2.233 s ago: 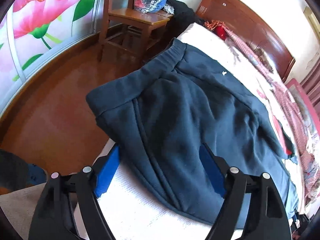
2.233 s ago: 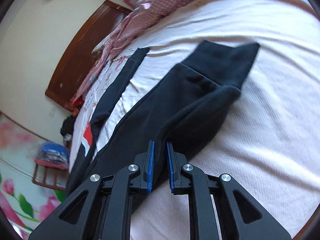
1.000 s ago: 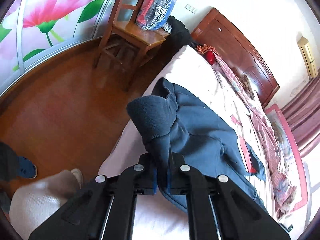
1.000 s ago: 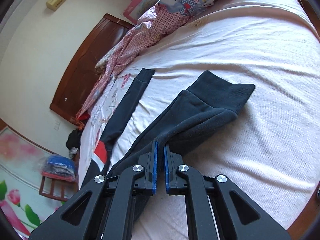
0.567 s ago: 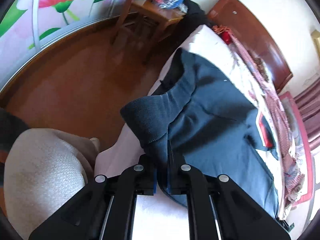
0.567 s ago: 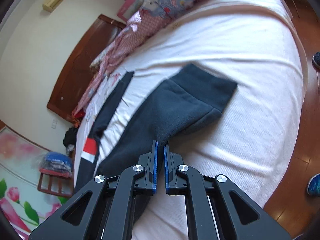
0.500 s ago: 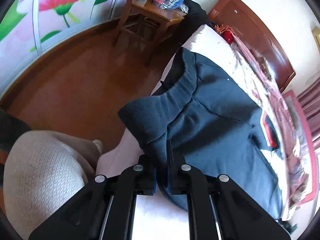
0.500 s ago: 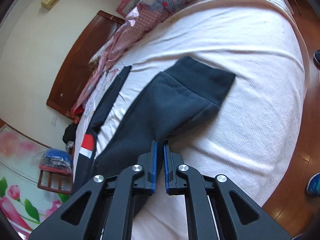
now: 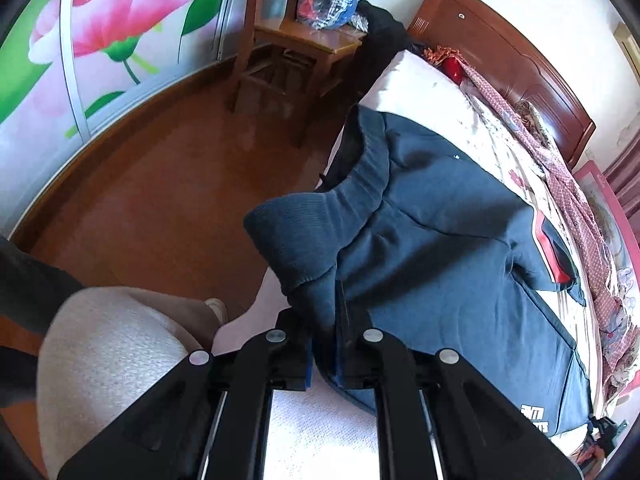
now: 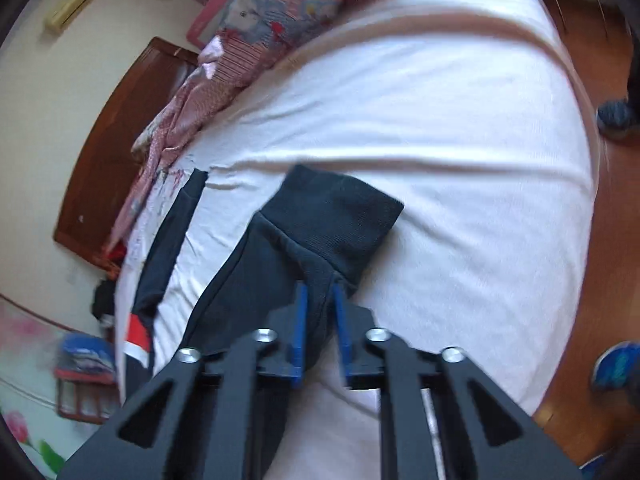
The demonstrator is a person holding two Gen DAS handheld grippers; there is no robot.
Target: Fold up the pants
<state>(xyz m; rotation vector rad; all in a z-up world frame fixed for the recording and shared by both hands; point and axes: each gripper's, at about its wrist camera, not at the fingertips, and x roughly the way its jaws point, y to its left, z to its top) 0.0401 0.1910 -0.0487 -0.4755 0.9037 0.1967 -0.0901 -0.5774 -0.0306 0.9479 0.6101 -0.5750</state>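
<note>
The dark navy pants [image 9: 444, 248] lie along the white bed [image 9: 320, 440], waist end toward the bed's near edge. My left gripper [image 9: 325, 344] is shut on the ribbed waistband [image 9: 304, 232], which stands bunched up above the jaws. In the right wrist view the ribbed leg cuff [image 10: 336, 216] lies on the sheet [image 10: 460, 184]. My right gripper [image 10: 319, 316] has its jaws slightly parted, with a fold of the leg cloth between the blue pads. The second leg [image 10: 168, 256] lies apart to the left, with a red patch.
A wooden chair [image 9: 288, 44] with bagged clothes stands on the wood floor [image 9: 160, 200] beside the bed. The wooden headboard [image 9: 500, 48] is at the far end. Pink checked bedding [image 10: 248, 56] lies along the far side. My knee [image 9: 112, 360] is at lower left. Shoes [image 10: 616, 116] are on the floor.
My left gripper closed on the waistband and lifted it, then lowered it toward the bed. My right gripper's jaws have opened slightly around the leg near the cuff.
</note>
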